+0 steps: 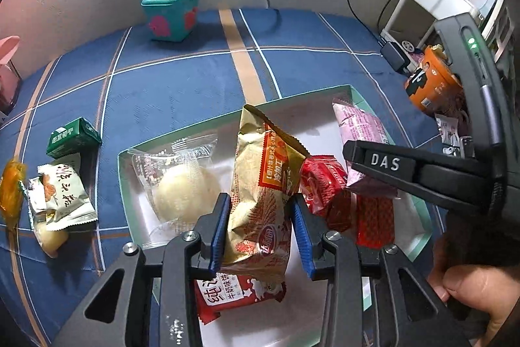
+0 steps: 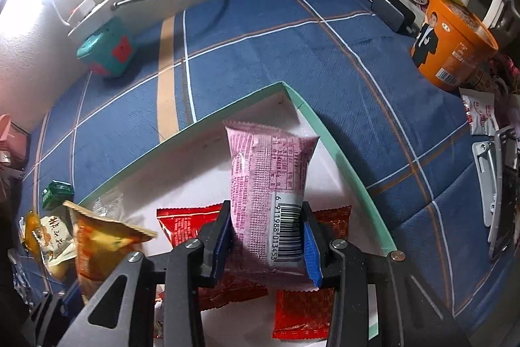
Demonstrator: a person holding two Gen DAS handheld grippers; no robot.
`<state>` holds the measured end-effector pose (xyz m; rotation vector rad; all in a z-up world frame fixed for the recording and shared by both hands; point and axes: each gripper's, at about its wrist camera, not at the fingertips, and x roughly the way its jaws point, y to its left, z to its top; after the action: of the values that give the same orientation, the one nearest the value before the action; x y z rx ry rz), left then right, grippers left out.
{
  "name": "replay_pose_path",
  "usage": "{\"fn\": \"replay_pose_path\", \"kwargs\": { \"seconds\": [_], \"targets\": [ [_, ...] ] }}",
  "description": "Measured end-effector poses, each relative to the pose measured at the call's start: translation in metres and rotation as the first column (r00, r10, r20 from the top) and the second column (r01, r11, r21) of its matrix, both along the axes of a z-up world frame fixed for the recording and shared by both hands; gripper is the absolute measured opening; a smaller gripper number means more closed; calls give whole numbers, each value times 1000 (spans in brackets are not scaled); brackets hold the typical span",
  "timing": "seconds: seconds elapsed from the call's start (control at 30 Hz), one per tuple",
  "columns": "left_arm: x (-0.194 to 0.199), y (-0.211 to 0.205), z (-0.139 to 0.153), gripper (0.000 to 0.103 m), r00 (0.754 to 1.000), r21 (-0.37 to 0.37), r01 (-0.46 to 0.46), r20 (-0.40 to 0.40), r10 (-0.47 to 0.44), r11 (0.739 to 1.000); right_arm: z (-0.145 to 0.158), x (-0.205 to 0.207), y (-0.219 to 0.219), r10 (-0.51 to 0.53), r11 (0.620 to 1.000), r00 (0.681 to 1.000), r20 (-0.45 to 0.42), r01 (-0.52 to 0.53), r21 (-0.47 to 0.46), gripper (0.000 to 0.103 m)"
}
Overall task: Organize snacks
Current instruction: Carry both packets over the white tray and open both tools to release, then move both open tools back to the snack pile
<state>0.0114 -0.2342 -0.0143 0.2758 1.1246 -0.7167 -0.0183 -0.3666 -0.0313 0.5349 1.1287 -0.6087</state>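
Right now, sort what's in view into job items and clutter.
Job: gold packet in left gripper; pink packet in right gripper; white tray; green box.
Clutter: orange noodle cup; teal cube; charger.

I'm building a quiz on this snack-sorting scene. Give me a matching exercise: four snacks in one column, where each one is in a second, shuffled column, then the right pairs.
Things
1. gold packet
2. pink packet
3. green box
4. orange cup

Places
A. on the blue cloth, left of the tray
B. between the fingers of the right gripper
C. at the far right, by the white shelf
D. between the fingers of the left gripper

Pairs: 1-D, 2-B, 3-A, 4-C
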Motion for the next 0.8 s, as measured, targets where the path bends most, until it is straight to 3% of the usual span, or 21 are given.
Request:
{"fn": "replay_pose_path", "kwargs": {
  "seconds": [0.07, 0.1, 0.13, 0.23, 0.5, 0.6, 0.8],
  "targets": [
    [2, 1, 0, 47, 1000, 6, -5, 5, 5, 1000, 1, 1, 1, 2, 1000, 1000, -3, -2, 3, 42],
    [2, 2, 0, 63, 1000, 5, -9, 7, 9, 1000, 1, 1, 1, 6, 1000, 1000, -6, -6, 4, 43],
    [2, 3, 1, 72, 1000, 3, -15, 12, 15, 1000, 1, 2, 2, 10, 1000, 1000, -9, -10, 5, 47],
    [4, 5, 7, 72, 999, 7, -24, 30, 24, 1000, 3, 5, 1, 8, 1000, 1000, 1, -8, 18, 66],
    [23, 31, 9, 83, 985, 73, -172, 27, 170, 982, 14, 3, 4, 2, 1000, 1000, 23, -2, 14, 72],
    [33, 50, 13, 94, 966, 76, -259, 43, 256, 963, 18, 4, 9, 13, 1000, 1000, 20, -13, 2, 85],
    [58, 93, 15, 101, 901, 71, -434, 45, 432, 898, 25, 11, 23, 49, 999, 998, 30, -49, -9, 86]
  ]
}}
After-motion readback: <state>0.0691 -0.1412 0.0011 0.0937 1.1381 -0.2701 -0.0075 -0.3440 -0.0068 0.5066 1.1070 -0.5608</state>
